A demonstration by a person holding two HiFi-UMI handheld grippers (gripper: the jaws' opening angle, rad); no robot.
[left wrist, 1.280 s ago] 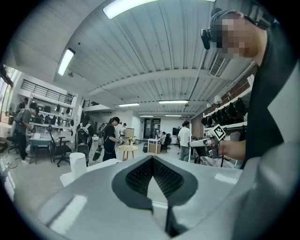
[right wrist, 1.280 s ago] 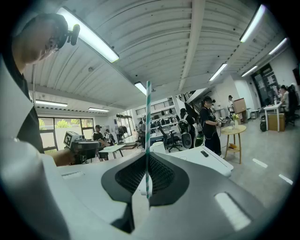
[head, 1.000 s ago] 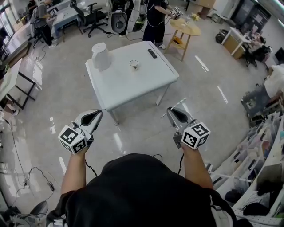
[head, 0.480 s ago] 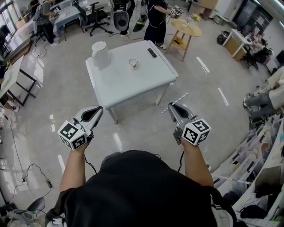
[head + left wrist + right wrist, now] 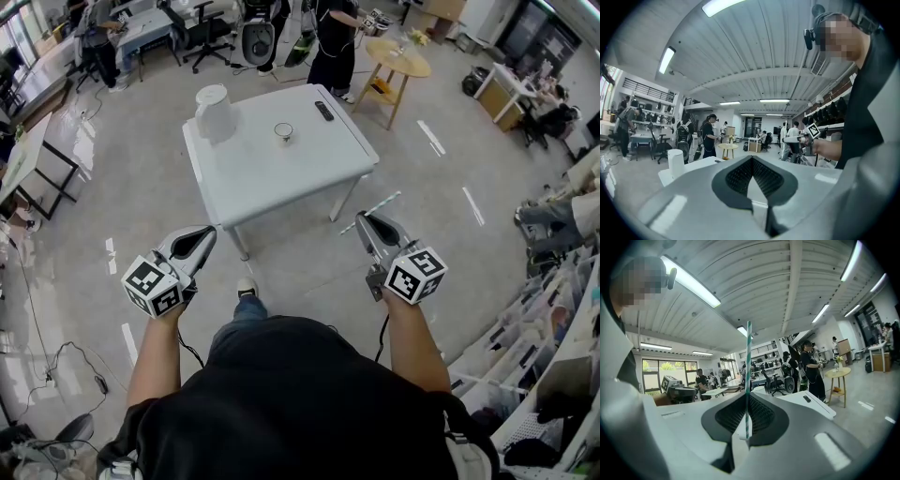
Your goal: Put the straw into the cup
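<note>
A small clear cup (image 5: 283, 131) stands near the middle of the white table (image 5: 281, 173), well ahead of me. The green-and-white striped straw (image 5: 371, 212) lies crosswise between the tips of my right gripper (image 5: 365, 224), which is shut on it. In the right gripper view the straw (image 5: 748, 376) rises upright from the closed gripper (image 5: 746, 399). Over the floor, short of the table, my left gripper (image 5: 201, 236) is held with its jaws together and nothing in them; the left gripper view shows this gripper (image 5: 751, 160) shut and empty.
A white cylinder (image 5: 214, 111) stands at the table's far left corner and a black remote (image 5: 323, 111) lies near its far right edge. Beyond are a round wooden side table (image 5: 396, 58), office chairs, desks and several people. My foot (image 5: 246, 287) shows on the floor.
The view has moved slightly closer to the table and a foot has stepped forward into sight. Both grippers keep their pose; the straw stays in the right one.
</note>
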